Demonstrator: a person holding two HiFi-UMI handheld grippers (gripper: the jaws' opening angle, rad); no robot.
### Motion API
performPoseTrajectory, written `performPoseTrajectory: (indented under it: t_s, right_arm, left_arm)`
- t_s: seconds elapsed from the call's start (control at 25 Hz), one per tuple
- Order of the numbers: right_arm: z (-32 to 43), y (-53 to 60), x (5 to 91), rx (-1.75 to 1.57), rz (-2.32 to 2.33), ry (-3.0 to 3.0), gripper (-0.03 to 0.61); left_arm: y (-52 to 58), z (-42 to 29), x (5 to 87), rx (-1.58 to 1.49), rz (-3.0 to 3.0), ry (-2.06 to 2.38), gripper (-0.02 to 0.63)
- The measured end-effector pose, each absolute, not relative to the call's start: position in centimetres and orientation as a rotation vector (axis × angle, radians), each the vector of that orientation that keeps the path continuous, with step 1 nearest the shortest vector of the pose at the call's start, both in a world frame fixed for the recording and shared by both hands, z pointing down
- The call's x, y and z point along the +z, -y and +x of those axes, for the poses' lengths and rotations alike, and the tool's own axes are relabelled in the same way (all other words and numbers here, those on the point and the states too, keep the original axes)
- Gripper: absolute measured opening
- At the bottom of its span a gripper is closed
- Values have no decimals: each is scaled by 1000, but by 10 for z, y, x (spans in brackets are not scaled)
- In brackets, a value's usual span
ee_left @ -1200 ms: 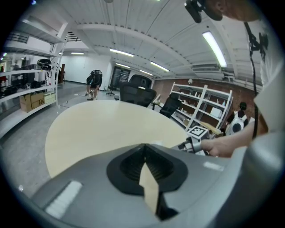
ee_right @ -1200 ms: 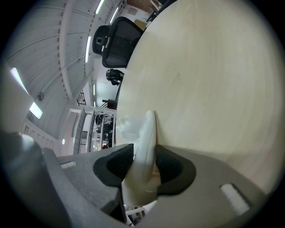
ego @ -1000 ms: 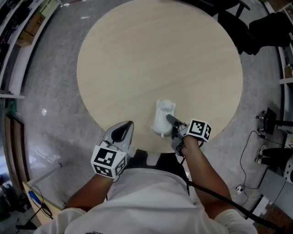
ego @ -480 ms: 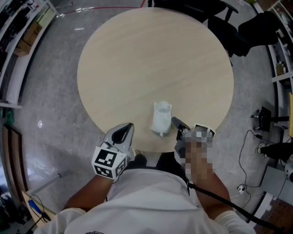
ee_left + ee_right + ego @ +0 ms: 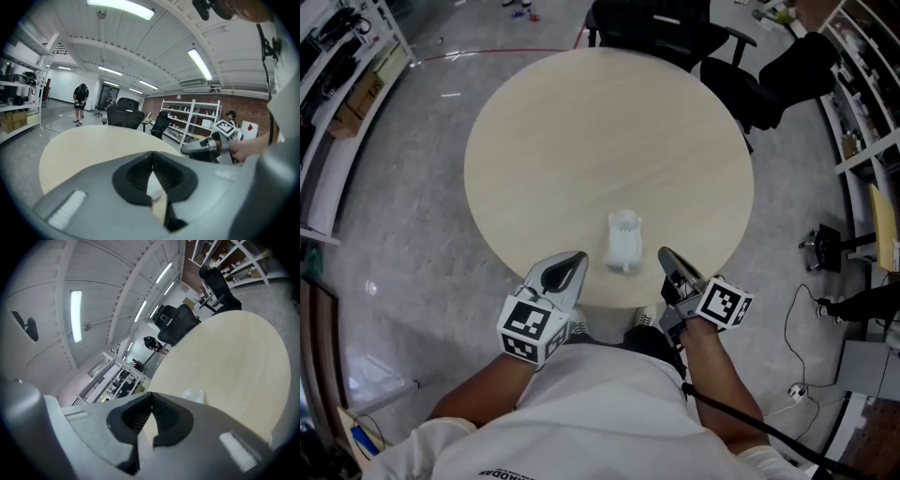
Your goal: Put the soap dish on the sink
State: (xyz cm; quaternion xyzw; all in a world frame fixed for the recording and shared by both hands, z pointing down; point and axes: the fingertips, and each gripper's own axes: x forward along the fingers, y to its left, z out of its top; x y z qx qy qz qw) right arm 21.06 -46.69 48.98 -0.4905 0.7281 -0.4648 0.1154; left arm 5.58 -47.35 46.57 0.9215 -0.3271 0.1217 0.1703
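the right gripper [image 5: 666, 253] was clenched on nothing: its jaws had just been closing, and its own view showed them tip to tip with only the table behind. it hung over the table's near edge, clear of what lay on it. the left gripper [image 5: 572, 259] was likewise clenched and empty, also at the table's near edge. the soap dish [image 5: 623, 240], a small white thing, sat on the table [image 5: 609, 122] close to that near edge, between the two grippers and touched by neither. beyond the table's far edge stood dark office chairs [image 5: 656, 23]. no sink showed in any view, so by my judgement the task was not finished: the dish rested free on the table, and what was left was to grasp it, carry it to a sink and set it down there.
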Motion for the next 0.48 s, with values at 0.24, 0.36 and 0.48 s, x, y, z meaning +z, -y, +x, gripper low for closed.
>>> performPoseTrajectory:
  t_s: [0.24, 0.36, 0.48]
  right_arm:
    - [218, 449, 430, -1125, -1348, -2291, 2]
    - [224, 441, 424, -1105, -1322, -2327, 2]
    - [232, 428, 420, -1099, -1288, -2374, 2]
  left_arm:
    - [461, 65, 449, 316, 2644, 1002, 8]
    - [452, 73, 442, 310, 2634, 1047, 8]
    - [444, 83, 433, 293, 2618, 1104, 8]
